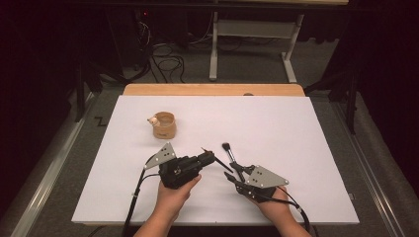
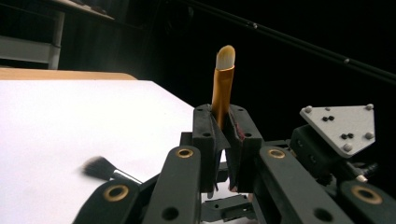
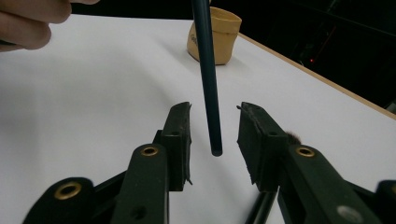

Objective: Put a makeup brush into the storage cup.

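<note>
The white tabletop carries little, so both hands work at its near middle with room around them. The left hand wraps the body of the left tongs and points them to the right and slightly up. The right hand lies low on the near right, aiming the right tongs toward the far left. A tan cup stands on the far left, well apart from both tools. It probably serves as the holder that the brushes go into.

The left tongs are clenched on a gold-handled brush. They pinch its lower handle so the pale tip stands clear above the pads, a hold that would suit dropping it into the cup handle first.

The right tongs are released. The dark brush runs from its black bristles, far of the tongs, back to the handle end, which sits in the gap between the two pads, touching neither. It appears to lie on the tabletop, though contact at the handle end cannot be made out. The brush looks set down or not yet gripped.
</note>
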A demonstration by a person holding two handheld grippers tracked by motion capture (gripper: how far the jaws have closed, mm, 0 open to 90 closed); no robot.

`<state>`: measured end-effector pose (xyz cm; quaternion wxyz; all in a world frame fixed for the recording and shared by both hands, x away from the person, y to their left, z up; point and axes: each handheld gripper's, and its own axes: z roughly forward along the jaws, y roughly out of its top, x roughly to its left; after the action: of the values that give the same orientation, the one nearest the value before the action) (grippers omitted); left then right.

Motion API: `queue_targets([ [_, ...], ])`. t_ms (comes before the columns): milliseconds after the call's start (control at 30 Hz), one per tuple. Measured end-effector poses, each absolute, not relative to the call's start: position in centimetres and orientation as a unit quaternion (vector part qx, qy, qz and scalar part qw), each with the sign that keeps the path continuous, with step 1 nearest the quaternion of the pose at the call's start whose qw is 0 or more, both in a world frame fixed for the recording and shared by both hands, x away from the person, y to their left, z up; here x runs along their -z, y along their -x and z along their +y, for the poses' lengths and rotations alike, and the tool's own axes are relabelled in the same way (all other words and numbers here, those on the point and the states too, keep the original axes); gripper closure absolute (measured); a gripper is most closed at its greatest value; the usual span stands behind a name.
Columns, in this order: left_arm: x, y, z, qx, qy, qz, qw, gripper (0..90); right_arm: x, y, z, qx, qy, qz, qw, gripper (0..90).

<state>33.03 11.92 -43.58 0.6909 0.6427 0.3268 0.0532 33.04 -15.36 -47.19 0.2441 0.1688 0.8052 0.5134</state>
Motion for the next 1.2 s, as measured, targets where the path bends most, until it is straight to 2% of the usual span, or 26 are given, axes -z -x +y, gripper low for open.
queue_targets([
  [667, 43.9, -32.4, 13.2, -0.127, -0.676, 0.339, 0.642, 83.4, 46.8, -32.8, -15.8, -0.529, -0.184, 0.797, 0.229, 53.5],
  [1200, 44.4, -32.0, 16.8, -0.181, -0.685, 0.357, 0.609, 83.4, 46.5, -33.2, -17.0, -0.534, -0.21, 0.785, 0.231, 52.6],
])
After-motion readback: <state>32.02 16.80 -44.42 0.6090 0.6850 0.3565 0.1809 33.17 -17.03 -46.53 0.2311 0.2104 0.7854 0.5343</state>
